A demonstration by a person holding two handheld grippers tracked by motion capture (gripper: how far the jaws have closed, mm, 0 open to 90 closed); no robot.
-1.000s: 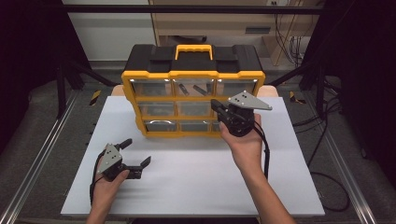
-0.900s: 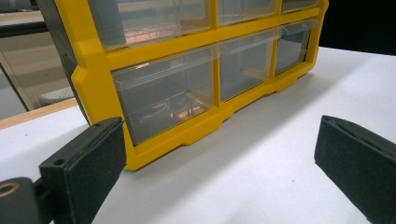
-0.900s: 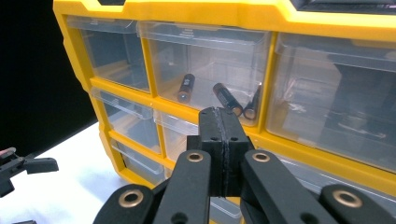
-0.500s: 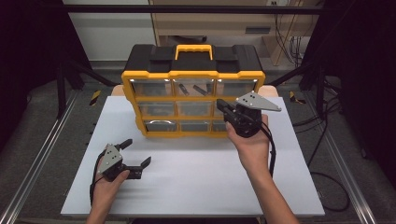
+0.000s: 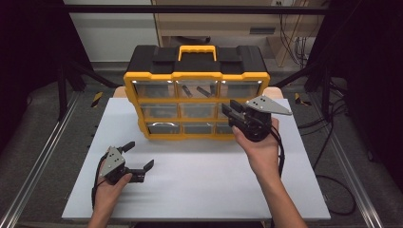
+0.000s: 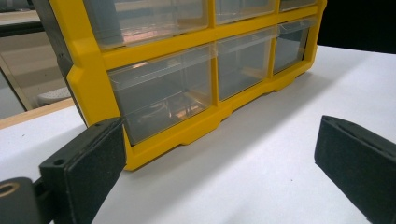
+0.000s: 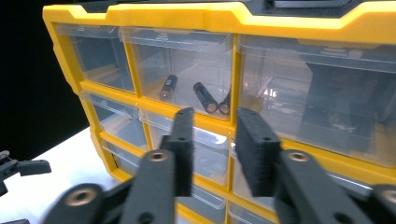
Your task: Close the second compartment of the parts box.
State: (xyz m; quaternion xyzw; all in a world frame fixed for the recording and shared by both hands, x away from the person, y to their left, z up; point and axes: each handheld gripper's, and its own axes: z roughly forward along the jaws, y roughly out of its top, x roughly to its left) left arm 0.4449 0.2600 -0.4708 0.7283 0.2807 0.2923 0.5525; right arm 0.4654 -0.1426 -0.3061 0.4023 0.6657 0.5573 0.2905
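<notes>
Jaws of our right hand-held gripper [image 7: 214, 154] have just been opening and stand partly apart with nothing between them, aimed at the drawer cabinet [image 5: 196, 80] straight ahead; its middle-row drawer [image 7: 205, 154] lies just beyond. Our left hand-held gripper [image 5: 135, 156] rests wide open on the worktop [image 5: 199, 185], farther off

no text, label, brand, number or sign can be read anywhere. the yellow organiser [image 5: 196, 102] carries no legible marking on its frame, lid or clear drawers, and the batteries [image 7: 204, 97] in its top middle drawer are too blurred to read.
</notes>
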